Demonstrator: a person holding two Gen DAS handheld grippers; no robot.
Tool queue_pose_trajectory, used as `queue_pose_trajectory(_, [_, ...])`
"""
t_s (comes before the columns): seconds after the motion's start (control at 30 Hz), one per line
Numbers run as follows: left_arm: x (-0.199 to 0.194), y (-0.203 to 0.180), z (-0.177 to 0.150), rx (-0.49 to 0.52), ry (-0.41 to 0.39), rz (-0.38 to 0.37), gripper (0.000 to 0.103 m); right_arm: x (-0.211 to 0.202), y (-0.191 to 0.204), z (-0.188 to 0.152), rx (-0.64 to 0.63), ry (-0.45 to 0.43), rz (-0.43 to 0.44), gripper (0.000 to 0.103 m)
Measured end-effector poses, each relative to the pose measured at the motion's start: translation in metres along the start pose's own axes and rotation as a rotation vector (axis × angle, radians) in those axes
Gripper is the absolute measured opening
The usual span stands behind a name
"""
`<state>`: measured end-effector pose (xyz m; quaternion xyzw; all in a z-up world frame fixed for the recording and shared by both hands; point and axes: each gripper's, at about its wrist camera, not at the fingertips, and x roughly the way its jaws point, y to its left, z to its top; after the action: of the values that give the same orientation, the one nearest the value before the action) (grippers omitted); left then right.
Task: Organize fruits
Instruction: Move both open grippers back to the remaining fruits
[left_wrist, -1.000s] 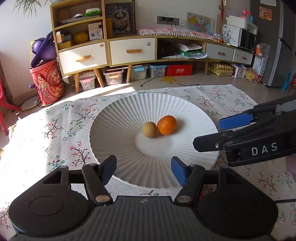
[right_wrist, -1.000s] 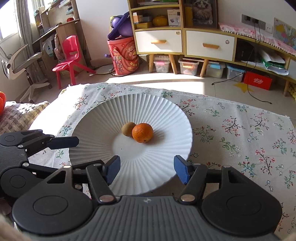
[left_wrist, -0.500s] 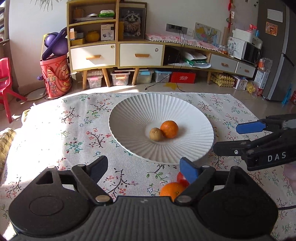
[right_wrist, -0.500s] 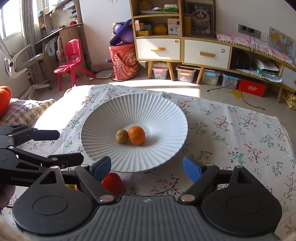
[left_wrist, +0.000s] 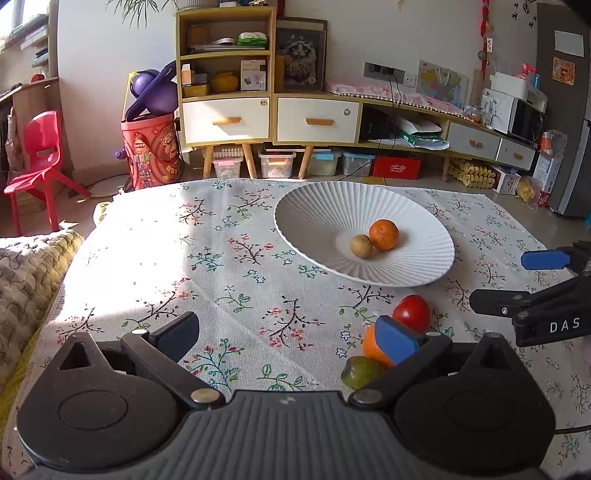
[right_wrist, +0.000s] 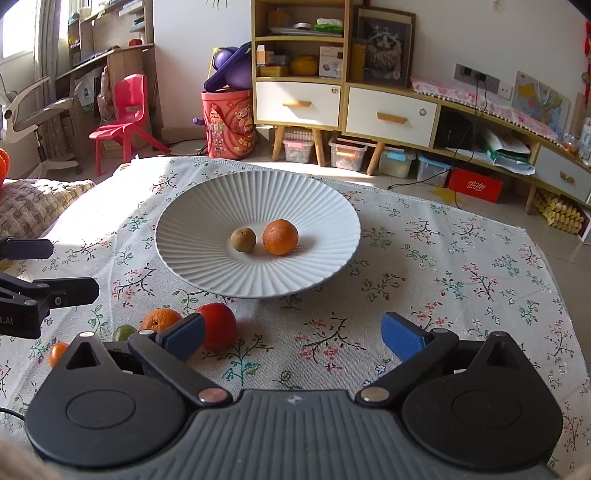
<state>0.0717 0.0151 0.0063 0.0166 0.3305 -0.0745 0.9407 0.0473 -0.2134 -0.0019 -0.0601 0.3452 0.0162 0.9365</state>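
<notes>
- Both grippers sit farther back from the white ribbed plate (right_wrist: 192, 266) than a second ago, and loose fruit shows at the lower frame.
- Left gripper (left_wrist: 291, 332): jaws just widened, nothing between.
- Tomato (right_wrist: 218, 325), orange (right_wrist: 159, 319) lie lower left on the cloth.
- Right gripper (right_wrist: 291, 334): jaws just widened, empty.

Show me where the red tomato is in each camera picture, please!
Left wrist view: the red tomato lies low and right of centre, on the flowered cloth just in front of the white plate.
Right wrist view: the red tomato lies low and left of centre, again just in front of the plate.
Shared landmark: the white plate holding an orange and a small brown fruit.
</notes>
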Motion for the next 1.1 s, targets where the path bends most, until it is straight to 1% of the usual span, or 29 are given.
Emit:
queue_pose_trajectory(0.07, [-0.003, 0.0, -0.005, 0.0, 0.005, 0.002, 0.092, -0.003, 0.005, -0.005, -0.02, -0.023, -0.02, 0.103])
queue_pose_trajectory(0.3, [-0.014, -0.001, -0.018, -0.014, 0.024, 0.017, 0.092, -0.008, 0.019, -0.021, -0.017, 0.009, 0.061, 0.103])
queue_pose_trajectory(0.4, [-0.018, 0.0, -0.026, -0.011, 0.031, 0.029, 0.092, -0.012, 0.026, -0.026, -0.049, -0.001, 0.073, 0.103])
queue_pose_trajectory(0.5, [-0.021, 0.004, -0.034, -0.025, 0.048, 0.033, 0.092, -0.015, 0.028, -0.031, -0.054, -0.011, 0.088, 0.103])
queue_pose_trajectory(0.73, [-0.025, 0.008, -0.05, -0.031, 0.069, 0.035, 0.092, -0.013, 0.037, -0.045, -0.08, 0.01, 0.132, 0.103])
queue_pose_trajectory(0.83, [-0.025, 0.008, -0.056, -0.028, 0.084, 0.029, 0.092, -0.014, 0.041, -0.049, -0.106, 0.001, 0.145, 0.103])
queue_pose_trajectory(0.97, [-0.021, 0.008, -0.061, -0.013, 0.11, 0.02, 0.092, -0.016, 0.044, -0.049, -0.097, 0.004, 0.195, 0.103])
queue_pose_trajectory(1.1, [-0.021, 0.012, -0.062, -0.017, 0.115, 0.018, 0.09, -0.019, 0.049, -0.051, -0.11, 0.0, 0.24, 0.103])
